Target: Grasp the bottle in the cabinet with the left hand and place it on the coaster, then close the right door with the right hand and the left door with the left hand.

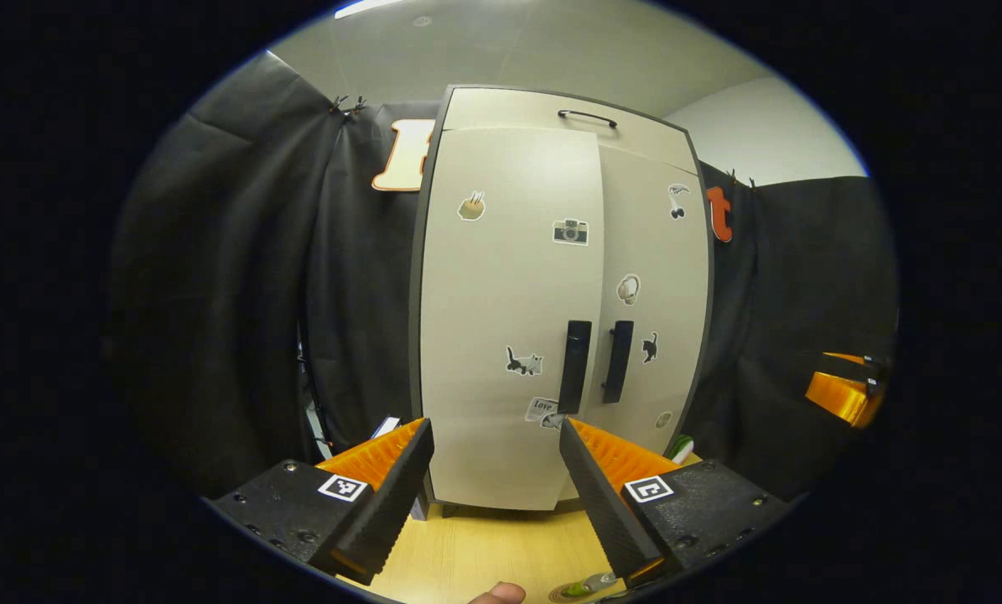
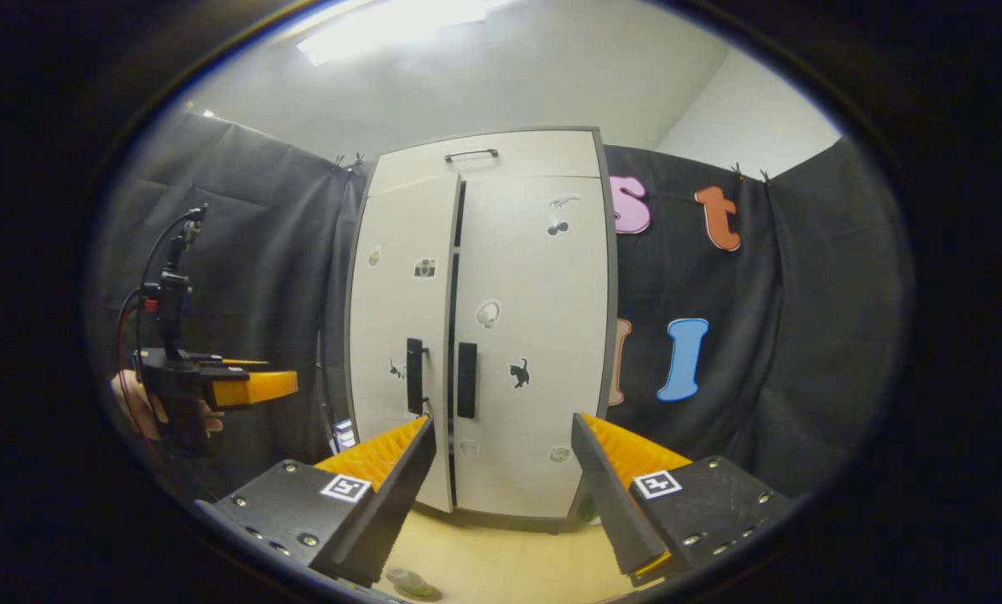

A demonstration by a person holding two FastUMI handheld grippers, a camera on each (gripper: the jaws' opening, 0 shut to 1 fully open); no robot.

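Left gripper is hanging spread and empty before the cabinet. Right gripper is doing likewise, doors nearly shut.

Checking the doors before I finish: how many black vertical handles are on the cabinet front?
2: left door handle and right door handle, side by side at the centre seam.

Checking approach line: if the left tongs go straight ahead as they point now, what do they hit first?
Probably the cabinet's left door, low down near its handle. The left tongs are open with nothing between them; the gap to the door is hard to judge.
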